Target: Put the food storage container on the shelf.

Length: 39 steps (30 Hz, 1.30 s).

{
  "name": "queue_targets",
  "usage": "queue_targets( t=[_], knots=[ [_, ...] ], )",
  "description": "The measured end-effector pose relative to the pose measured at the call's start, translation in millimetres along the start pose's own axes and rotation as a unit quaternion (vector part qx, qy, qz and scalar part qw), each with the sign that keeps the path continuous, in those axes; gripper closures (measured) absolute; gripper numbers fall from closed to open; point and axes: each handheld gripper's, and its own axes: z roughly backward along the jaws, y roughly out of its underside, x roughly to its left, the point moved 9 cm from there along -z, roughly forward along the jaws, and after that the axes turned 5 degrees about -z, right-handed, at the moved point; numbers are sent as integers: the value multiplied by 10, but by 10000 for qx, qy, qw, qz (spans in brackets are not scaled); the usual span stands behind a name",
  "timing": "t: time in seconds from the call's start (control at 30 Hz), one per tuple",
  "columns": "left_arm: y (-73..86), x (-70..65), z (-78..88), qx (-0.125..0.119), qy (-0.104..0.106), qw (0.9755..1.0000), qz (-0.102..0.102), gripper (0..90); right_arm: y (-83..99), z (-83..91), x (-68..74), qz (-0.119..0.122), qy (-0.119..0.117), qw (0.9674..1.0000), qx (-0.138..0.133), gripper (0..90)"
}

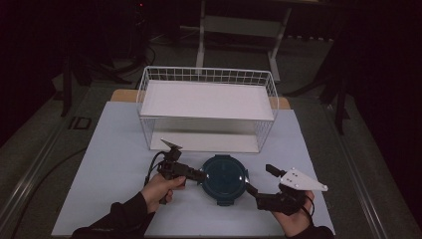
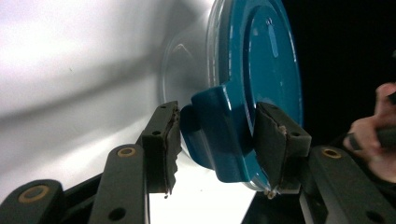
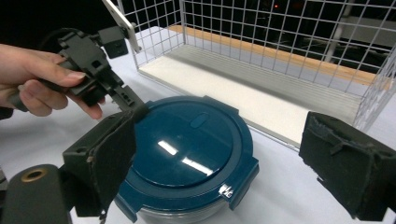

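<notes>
Your round container with the teal lid [image 1: 224, 178] sat on the bench [image 1: 114, 149] close to its near edge, roughly midway between the left and right edges, just in front of the white wire basket [image 1: 206, 107]. The basket stood toward the far edge, its open front facing you.

Your left tongs [image 1: 201, 176] came in from the left at the container's rim. In the left gripper view the two pads [image 2: 164, 140] sat either side of one of the lid's locking tabs [image 2: 217, 133], the far pad against the top of the lid and the near pad at the outer face of the tab. Whether both pads were truly pressing on it I cannot tell; a thin gap seemed to remain at the near pad.

Your right tongs [image 1: 259, 181] lay at the container's right side, released, with the pads spread wide. In the right gripper view one pad [image 3: 109, 158] stood at the lid's near left rim and the other well off to the right, neither gripping anything.
</notes>
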Motion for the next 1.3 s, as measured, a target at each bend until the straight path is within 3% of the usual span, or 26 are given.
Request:
queue_targets(
  t=[0.03,0.23,0.3,0.33,0.37,0.4,0.43,0.47,0.6,0.7,0.73,0.77,0.87,1.07,1.1,1.2,1.3],
  knots=[
    [-1,3,-9,2,73,10000,18,524,12,-5,-10,-64,-13,10000,37,108],
    [2,-16,-5,-9,18,9997,-257,528,45,-26,-75,-326,-76,9993,162,125],
    [13,-36,0,-40,-20,9993,-369,529,89,-54,-135,-625,-153,9974,324,143],
    [29,-60,8,-47,-66,9988,-476,530,136,-87,-186,-903,-260,9945,471,148],
    [29,-60,8,-47,-66,9988,-476,530,136,-87,-186,-903,-260,9945,471,148],
    [29,-60,8,-47,-66,9988,-476,530,165,-106,-213,-1063,-313,9923,559,148],
    [48,-89,19,-55,-124,9977,-672,530,165,-106,-213,-1063,-313,9923,559,165],
    [55,-104,22,-79,-137,9973,-719,534,230,-151,-272,-1462,-494,9853,735,187],
    [88,-148,38,-137,-160,9950,-972,543,344,-236,-361,-2144,-792,9679,1048,275],
    [109,-159,48,-177,-153,9937,-1094,549,426,-291,-421,-2468,-849,9575,1225,335],
    [115,-166,49,-190,-134,9931,-1149,549,452,-306,-416,-2576,-985,9524,1299,347],
    [121,-169,53,-195,-127,9929,-1167,550,483,-322,-426,-2648,-1017,9493,1355,352],
    [131,-179,57,-214,-142,9917,-1256,553,575,-356,-432,-3001,-1217,9341,1501,367],
    [155,-214,66,-261,-100,9893,-1432,563,644,-392,-414,-3182,-1422,9229,1635,394],
    [156,-214,66,-269,-93,9895,-1420,564,649,-400,-399,-3231,-1492,9196,1661,395],
    [162,-215,67,-287,-79,9893,-1427,565,658,-405,-360,-3239,-1633,9157,1732,433],
    [168,-219,67,-319,-95,9891,-1437,565,663,-397,-353,-3276,-1641,9138,1751,460]
  ],
)
